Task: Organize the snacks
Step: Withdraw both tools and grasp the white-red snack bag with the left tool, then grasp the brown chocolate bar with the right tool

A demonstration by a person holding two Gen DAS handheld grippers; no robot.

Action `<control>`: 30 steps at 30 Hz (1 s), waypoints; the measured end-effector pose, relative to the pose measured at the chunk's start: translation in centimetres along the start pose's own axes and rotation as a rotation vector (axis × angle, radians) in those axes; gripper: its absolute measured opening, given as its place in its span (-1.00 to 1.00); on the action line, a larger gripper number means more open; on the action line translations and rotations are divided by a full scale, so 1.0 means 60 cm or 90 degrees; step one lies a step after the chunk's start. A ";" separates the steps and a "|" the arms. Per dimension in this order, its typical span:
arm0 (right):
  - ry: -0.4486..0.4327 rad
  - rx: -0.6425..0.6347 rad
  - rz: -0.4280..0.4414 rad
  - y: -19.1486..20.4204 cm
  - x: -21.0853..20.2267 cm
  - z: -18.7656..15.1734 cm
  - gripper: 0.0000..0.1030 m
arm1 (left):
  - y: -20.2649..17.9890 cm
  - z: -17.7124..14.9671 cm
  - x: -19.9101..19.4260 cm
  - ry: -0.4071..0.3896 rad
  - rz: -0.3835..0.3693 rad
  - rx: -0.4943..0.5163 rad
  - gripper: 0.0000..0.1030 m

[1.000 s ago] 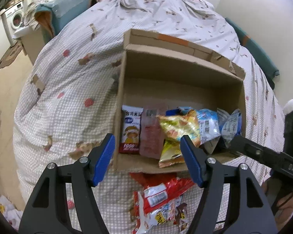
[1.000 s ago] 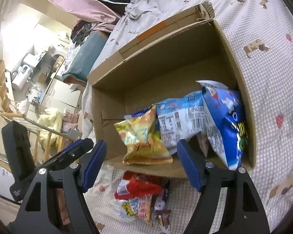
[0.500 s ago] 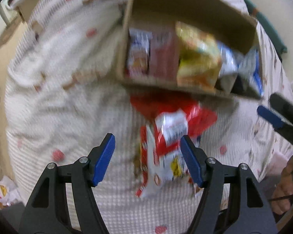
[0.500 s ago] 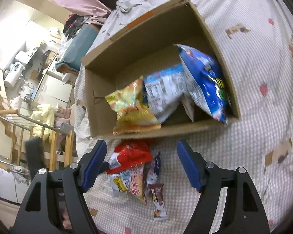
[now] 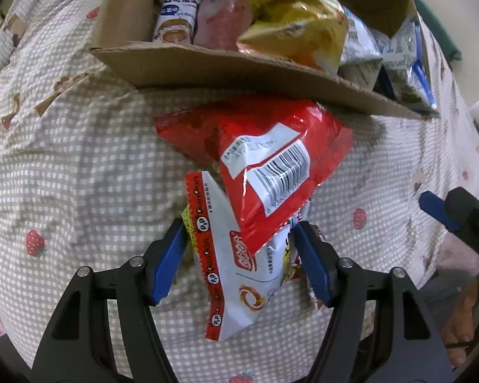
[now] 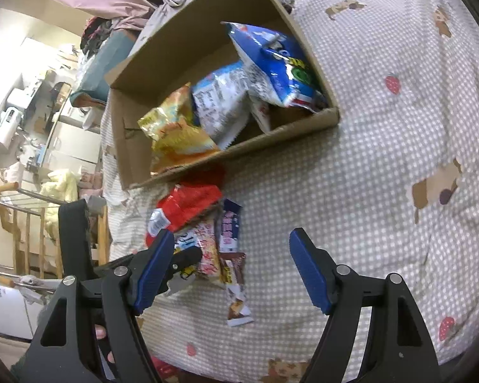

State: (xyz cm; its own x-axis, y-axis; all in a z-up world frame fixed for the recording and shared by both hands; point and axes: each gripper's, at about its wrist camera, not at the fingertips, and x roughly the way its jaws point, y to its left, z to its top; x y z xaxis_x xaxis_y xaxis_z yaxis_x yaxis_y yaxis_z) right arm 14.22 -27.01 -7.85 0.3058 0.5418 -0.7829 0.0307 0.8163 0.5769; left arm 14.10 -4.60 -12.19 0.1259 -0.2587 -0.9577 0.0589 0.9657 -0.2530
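Note:
An open cardboard box (image 5: 207, 67) lies on the bed and holds several snack bags, among them a yellow one (image 5: 297, 22) and a blue one (image 6: 271, 60). In front of it is a loose pile: a red bag (image 5: 271, 159) overlapping a white-and-red packet (image 5: 233, 271), plus a purple bar (image 6: 230, 226) and a chocolate bar (image 6: 236, 290). My left gripper (image 5: 241, 255) is open, pointing down, its fingers straddling the white-and-red packet without pressing it. My right gripper (image 6: 231, 268) is open above the pile's right edge, holding nothing.
The checked bedspread (image 6: 383, 166) with strawberry prints spreads to the right of the box and the pile. A wooden rail (image 6: 25, 223) and cluttered furniture stand beyond the bed's left edge. A person's hand (image 5: 463, 328) holds the right gripper.
My left gripper has dropped and tipped down from facing the box to over the loose pile. The right gripper has drawn back from the box toward the pile. Both stay open.

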 end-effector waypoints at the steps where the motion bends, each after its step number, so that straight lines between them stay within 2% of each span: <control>1: 0.001 0.000 -0.005 -0.005 0.000 -0.003 0.50 | -0.002 0.000 0.003 0.001 0.003 0.004 0.27; 2: 0.002 0.001 -0.009 -0.008 -0.001 -0.001 0.50 | -0.006 0.001 0.004 0.001 0.003 0.006 0.24; 4: 0.010 0.001 -0.019 -0.013 0.001 -0.003 0.50 | -0.006 0.000 0.002 -0.003 0.006 0.009 -0.14; 7: 0.014 0.004 -0.022 -0.022 0.002 -0.007 0.50 | -0.005 -0.012 -0.011 -0.001 0.009 0.038 -0.28; 14: 0.027 -0.005 -0.020 -0.009 0.010 -0.016 0.50 | 0.012 -0.060 -0.070 0.019 -0.005 0.058 -0.31; 17: 0.039 -0.019 -0.023 0.005 0.019 -0.020 0.50 | 0.017 -0.085 -0.093 0.018 0.006 0.075 -0.31; 19: 0.045 -0.031 -0.027 0.015 0.025 -0.022 0.50 | 0.025 -0.093 -0.110 0.001 0.019 0.078 -0.31; 21: 0.056 -0.044 -0.035 0.021 0.034 -0.027 0.50 | 0.037 -0.097 -0.141 -0.043 0.036 0.077 -0.31; 25: 0.098 -0.059 -0.049 0.027 0.063 -0.044 0.48 | 0.084 -0.082 -0.179 -0.118 0.058 0.004 -0.31; 27: 0.119 -0.076 -0.061 0.037 0.081 -0.052 0.48 | 0.102 -0.076 -0.182 -0.129 0.058 -0.028 -0.31; 30: 0.143 -0.107 -0.081 0.054 0.105 -0.062 0.42 | 0.122 -0.066 -0.177 -0.126 0.025 -0.076 -0.31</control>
State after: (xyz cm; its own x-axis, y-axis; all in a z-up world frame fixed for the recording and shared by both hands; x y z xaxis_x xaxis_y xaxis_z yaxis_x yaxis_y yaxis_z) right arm 12.72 -20.21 -11.78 0.0904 0.4482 -0.8893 -0.1081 0.8921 0.4386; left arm 9.29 5.32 -4.41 0.3176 -0.2089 -0.9249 -0.0661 0.9682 -0.2414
